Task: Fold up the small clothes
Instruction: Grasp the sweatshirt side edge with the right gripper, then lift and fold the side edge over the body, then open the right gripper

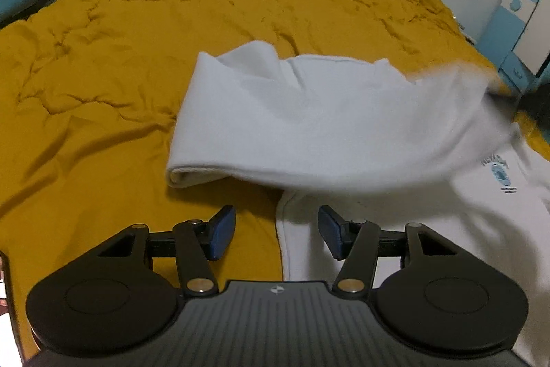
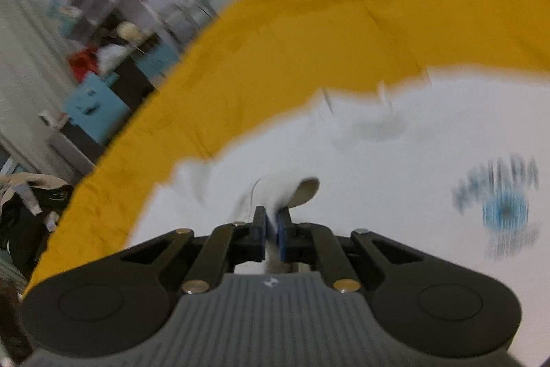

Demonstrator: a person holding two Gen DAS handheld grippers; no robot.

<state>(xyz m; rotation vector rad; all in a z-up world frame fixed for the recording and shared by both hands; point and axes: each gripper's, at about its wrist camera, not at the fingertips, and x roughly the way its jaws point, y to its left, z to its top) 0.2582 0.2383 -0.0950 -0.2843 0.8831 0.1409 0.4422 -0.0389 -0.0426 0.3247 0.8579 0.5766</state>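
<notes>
A white sweatshirt (image 1: 378, 229) with a blue chest print (image 1: 500, 172) lies on a mustard-yellow bedspread (image 1: 120, 57). One white sleeve (image 1: 309, 126) is stretched across the view and lifted at its right end, blurred. My left gripper (image 1: 276, 234) is open and empty, hovering over the sweatshirt's left edge. My right gripper (image 2: 271, 226) is shut on a fold of the white fabric (image 2: 302, 191). The view is blurred; the sweatshirt body (image 2: 361, 177) and blue print (image 2: 503, 208) lie beyond it.
The bedspread (image 2: 275, 40) covers the bed in wrinkles. Blue-and-white furniture (image 1: 526, 6) stands to the right of the bed, shelves and clutter (image 2: 96, 57) to the left. A dark shape (image 1: 536, 102) at the right edge is near the lifted sleeve end.
</notes>
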